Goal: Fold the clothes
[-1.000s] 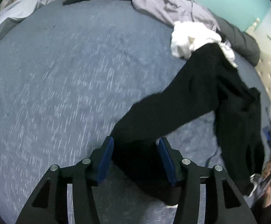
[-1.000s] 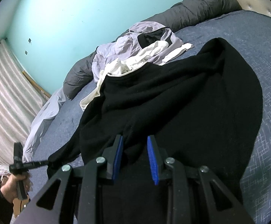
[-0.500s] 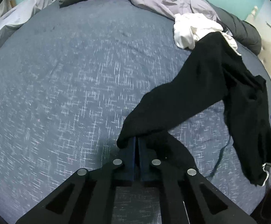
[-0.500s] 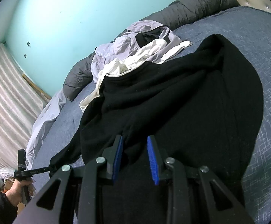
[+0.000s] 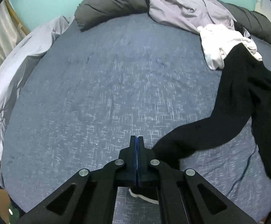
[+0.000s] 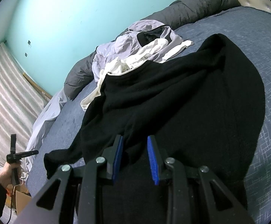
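A black sweater lies spread on the blue bed. My right gripper is shut on a bunched fold near its hem, with cloth pressed between the blue pads. One long sleeve trails toward my left gripper, which is shut. Its pads meet flush and no cloth shows between them. The sleeve end lies just to its right, and the white-edged cuff shows under the fingers. In the right wrist view, the left gripper hangs a little short of the sleeve end, held by a hand.
A white garment and a lilac one are heaped at the bed's far side against a rolled dark grey duvet. A pale grey cover drapes the left edge. A cardboard box stands on the floor beside the bed.
The left gripper stood open around the sleeve end, then shut and lifted away to the left, so the sleeve now sits to its right. The right gripper has kept still.
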